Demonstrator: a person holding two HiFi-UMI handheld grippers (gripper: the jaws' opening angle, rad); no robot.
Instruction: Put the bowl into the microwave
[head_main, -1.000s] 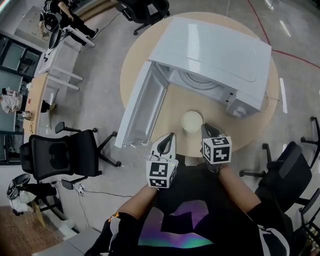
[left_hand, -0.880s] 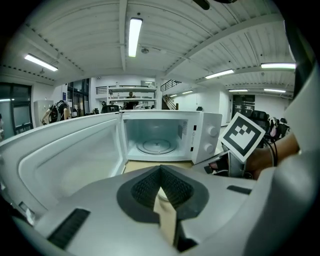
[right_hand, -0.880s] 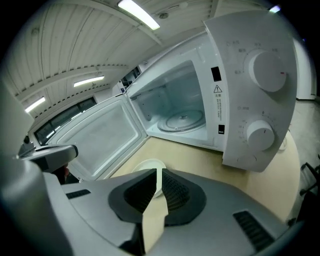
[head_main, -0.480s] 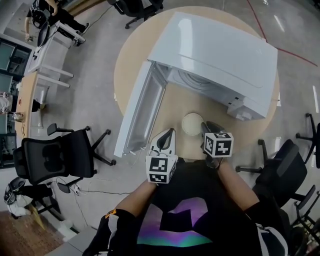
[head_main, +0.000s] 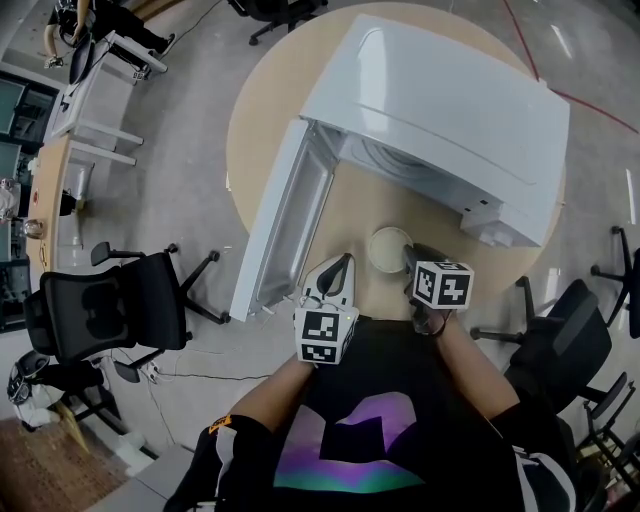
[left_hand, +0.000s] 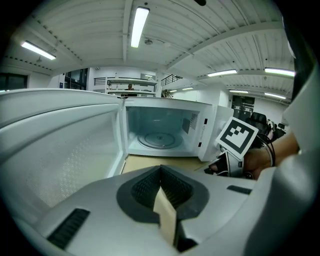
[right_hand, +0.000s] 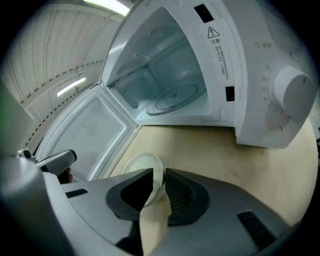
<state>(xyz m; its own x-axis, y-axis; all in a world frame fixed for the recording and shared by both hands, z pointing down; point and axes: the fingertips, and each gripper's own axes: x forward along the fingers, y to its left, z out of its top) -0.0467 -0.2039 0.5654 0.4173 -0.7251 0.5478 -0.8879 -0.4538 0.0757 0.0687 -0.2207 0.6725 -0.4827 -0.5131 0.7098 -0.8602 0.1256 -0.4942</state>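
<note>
A small cream bowl (head_main: 389, 247) sits on the round wooden table (head_main: 350, 215), just in front of the white microwave (head_main: 440, 110). Its door (head_main: 285, 225) hangs wide open to the left, showing the glass turntable (right_hand: 175, 97) in the empty cavity. My right gripper (head_main: 413, 262) is at the bowl's right edge. In the right gripper view the rim of the bowl (right_hand: 142, 165) stands between the jaws of that gripper (right_hand: 159, 172), which are shut on it. My left gripper (head_main: 335, 275) hovers at the table's near edge, left of the bowl. Its jaws (left_hand: 161, 170) are shut and hold nothing.
The microwave's control panel and dial (right_hand: 290, 95) are to the right of the cavity. The open door blocks the table's left side. Black office chairs (head_main: 95, 310) (head_main: 560, 340) stand on the floor on both sides, and desks (head_main: 70, 130) are at far left.
My right gripper has edged in against the bowl's right rim. The left gripper has barely moved. The head camera has shifted slightly.
</note>
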